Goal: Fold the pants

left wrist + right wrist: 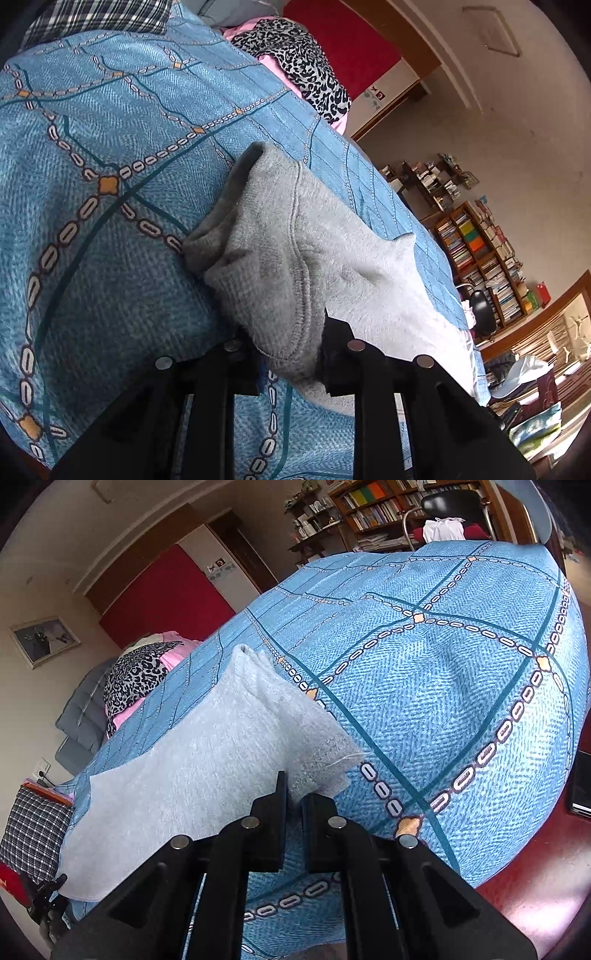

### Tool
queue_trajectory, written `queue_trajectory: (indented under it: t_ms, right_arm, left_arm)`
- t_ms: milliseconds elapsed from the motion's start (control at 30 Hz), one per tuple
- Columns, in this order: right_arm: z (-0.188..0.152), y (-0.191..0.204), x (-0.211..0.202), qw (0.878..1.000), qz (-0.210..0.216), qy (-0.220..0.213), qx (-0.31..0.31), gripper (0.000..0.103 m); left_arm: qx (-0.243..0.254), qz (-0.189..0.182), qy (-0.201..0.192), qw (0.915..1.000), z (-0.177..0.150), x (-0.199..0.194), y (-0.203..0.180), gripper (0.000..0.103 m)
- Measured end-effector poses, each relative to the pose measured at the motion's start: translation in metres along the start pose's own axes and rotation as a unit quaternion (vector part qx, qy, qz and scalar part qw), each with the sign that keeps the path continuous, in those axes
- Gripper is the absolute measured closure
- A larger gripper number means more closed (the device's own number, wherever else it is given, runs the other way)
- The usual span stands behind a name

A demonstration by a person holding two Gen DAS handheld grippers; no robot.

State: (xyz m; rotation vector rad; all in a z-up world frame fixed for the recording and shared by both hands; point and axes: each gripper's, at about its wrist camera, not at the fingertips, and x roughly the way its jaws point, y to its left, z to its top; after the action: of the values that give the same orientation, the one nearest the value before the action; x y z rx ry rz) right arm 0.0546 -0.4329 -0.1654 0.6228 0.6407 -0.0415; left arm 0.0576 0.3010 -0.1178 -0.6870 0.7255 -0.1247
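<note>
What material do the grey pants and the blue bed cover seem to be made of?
The grey pants look like soft knitted fleece: fuzzy matte surface, stitched seam. The blue bed cover seems a printed woven fabric, perhaps cotton: fine herringbone texture, chain pattern, slight sheen.

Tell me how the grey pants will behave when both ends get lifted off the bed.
The grey pants are likely floppy: they already bunch and crease. The middle would probably sag between the left tongs and right tongs. The fleecy knit looks unlikely to slip.
</note>
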Motion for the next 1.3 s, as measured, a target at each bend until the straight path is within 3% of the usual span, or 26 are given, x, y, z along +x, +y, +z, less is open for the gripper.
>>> queue_trajectory:
  t_ms: [133,200,333,433,500,667,833,900,967,1133,1300]
  right_arm:
    - [0.003,0.011,-0.011,0.998,-0.031,-0.023,-0.042,0.082]
    - [0.003,0.014,-0.02,0.995,-0.063,-0.047,-0.06,0.071]
    - [0.008,0.016,-0.028,0.991,-0.086,-0.077,-0.068,0.067]
    - [0.011,0.025,-0.03,0.981,-0.134,-0.102,-0.096,0.067]
    - [0.013,0.03,-0.031,0.979,-0.139,-0.111,-0.102,0.067]
    - [0.019,0.047,-0.024,0.983,-0.098,-0.108,-0.108,0.066]
    - [0.023,0.092,-0.001,0.983,-0.043,-0.086,-0.154,0.065]
    - [0.023,0.114,0.01,0.981,-0.017,-0.077,-0.175,0.052]
    - [0.025,0.139,0.023,0.979,0.014,-0.063,-0.192,0.049]
    - [0.024,0.207,0.065,0.966,0.083,-0.011,-0.243,0.047]
    - [0.014,0.276,0.11,0.944,0.123,0.035,-0.303,0.042]
  left_arm:
    - [0.041,0.04,-0.027,0.998,-0.007,-0.013,-0.012,0.072]
    - [0.045,0.059,-0.046,0.9962,-0.009,-0.02,-0.013,0.059]
    - [0.04,0.128,-0.088,0.987,-0.009,-0.036,-0.005,0.053]
    - [0.025,0.14,-0.105,0.9843,-0.004,-0.048,0.002,0.053]
    - [0.029,0.142,-0.111,0.9832,-0.003,-0.051,0.001,0.053]
    - [0.049,0.131,-0.092,0.9859,0.001,-0.039,-0.011,0.053]
    - [0.062,0.132,-0.091,0.9851,0.004,-0.024,-0.022,0.05]
    - [0.067,0.134,-0.09,0.9846,0.005,-0.02,-0.025,0.049]
    - [0.069,0.134,-0.086,0.9848,0.007,-0.015,-0.025,0.049]
    - [0.07,0.122,-0.084,0.9864,0.015,-0.008,-0.023,0.049]
    - [0.068,0.111,-0.08,0.9883,0.021,-0.001,-0.019,0.049]
